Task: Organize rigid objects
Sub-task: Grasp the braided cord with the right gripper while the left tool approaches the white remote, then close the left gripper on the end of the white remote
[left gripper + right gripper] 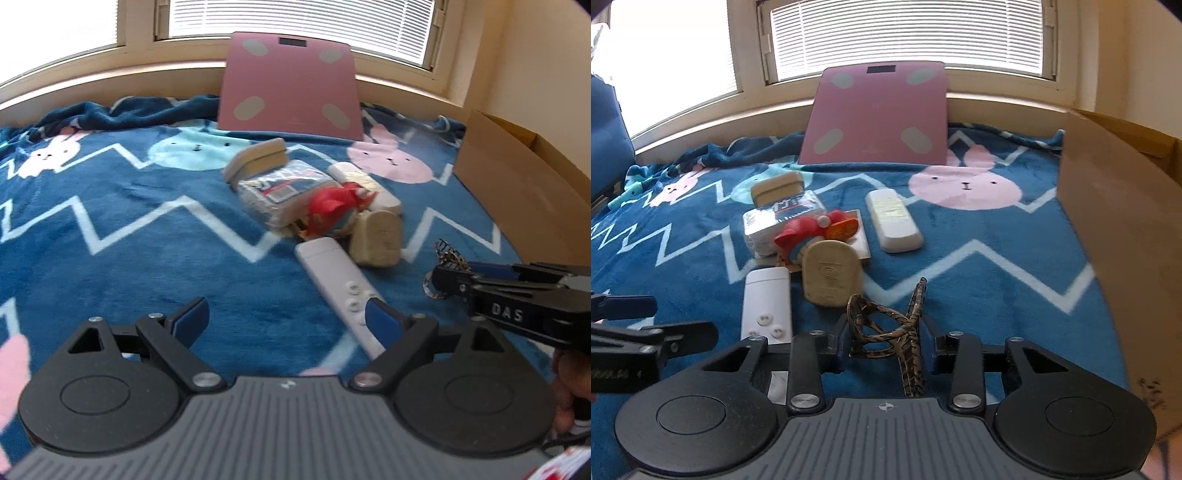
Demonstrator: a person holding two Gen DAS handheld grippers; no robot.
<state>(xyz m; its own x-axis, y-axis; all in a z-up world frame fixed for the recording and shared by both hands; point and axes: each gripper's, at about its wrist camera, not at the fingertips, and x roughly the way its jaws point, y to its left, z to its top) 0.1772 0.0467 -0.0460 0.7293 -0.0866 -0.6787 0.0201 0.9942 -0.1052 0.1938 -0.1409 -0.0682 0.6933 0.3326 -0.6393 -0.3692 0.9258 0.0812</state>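
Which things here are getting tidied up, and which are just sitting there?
Being tidied: patterned glasses between the right gripper fingers; white remote; beige case; second remote; red toy; plastic-wrapped pack; cardboard box.

Just there: pink scale, bunny blanket, window blinds.

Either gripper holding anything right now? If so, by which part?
Left gripper: jaws wide open, nothing held. Right gripper: jaws around the patterned glasses, at the folded frame and temples; whether the pads already press on them cannot be told.

remote (767,308): lower end hidden | cardboard box (1123,236): cropped right edge
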